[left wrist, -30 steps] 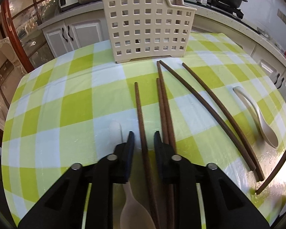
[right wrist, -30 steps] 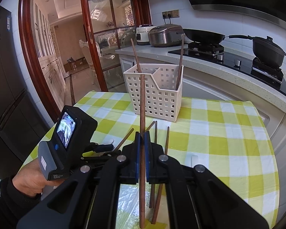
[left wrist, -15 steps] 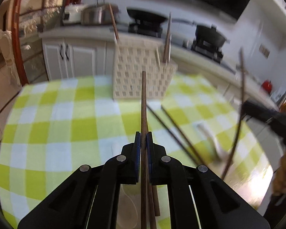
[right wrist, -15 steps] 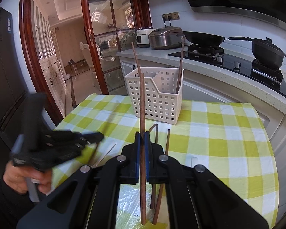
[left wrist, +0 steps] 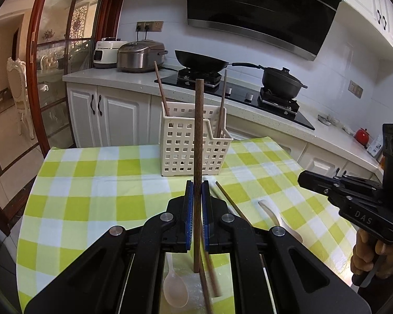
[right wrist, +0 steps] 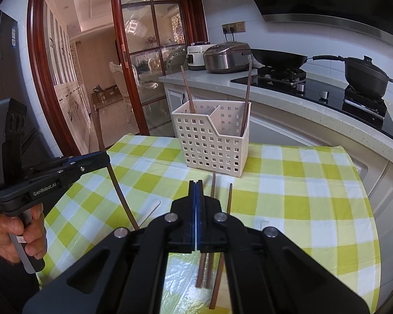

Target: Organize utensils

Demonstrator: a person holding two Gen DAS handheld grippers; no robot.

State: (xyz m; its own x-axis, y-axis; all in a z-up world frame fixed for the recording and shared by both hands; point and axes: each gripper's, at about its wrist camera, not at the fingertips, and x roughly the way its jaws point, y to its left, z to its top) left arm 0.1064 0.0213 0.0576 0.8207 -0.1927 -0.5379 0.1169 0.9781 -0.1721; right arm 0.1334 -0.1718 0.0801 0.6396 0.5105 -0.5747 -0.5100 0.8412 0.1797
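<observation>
Grip on the left side: you are holding the left gripper (left wrist: 197, 185) clenched on a brown chopstick (left wrist: 198, 130), with both blue pads pressing its shaft. The chopstick is standing nearly upright in the left wrist view. Its upper end is reaching toward 12 o'clock and its lower end is hanging below the jaws, clear of the checked tablecloth (left wrist: 91, 183). Your left hand (right wrist: 21, 238) is squeezing the handle at 9 o'clock in the right wrist view.

You are keeping the right gripper (right wrist: 196, 183) fully clenched, pad against pad, and it is carrying nothing. Your right hand (left wrist: 380, 256) is gripping its handle at 3 o'clock in the left wrist view.

The cream perforated basket (left wrist: 180, 144) is standing on the tablecloth at 12 o'clock from both grippers, well apart from each. One stored chopstick (right wrist: 187, 91) is leaning out of its left compartment. A second stored chopstick (right wrist: 246, 96) is leaning in its right compartment.

Several loose chopsticks (right wrist: 229, 204) are lying on the tablecloth just below the right gripper, pointing toward the basket at 12 o'clock. A pale spoon (left wrist: 175, 287) is lying at 6 o'clock beneath the left gripper. A second spoon (left wrist: 280, 219) is lying at 3 o'clock from it.
</observation>
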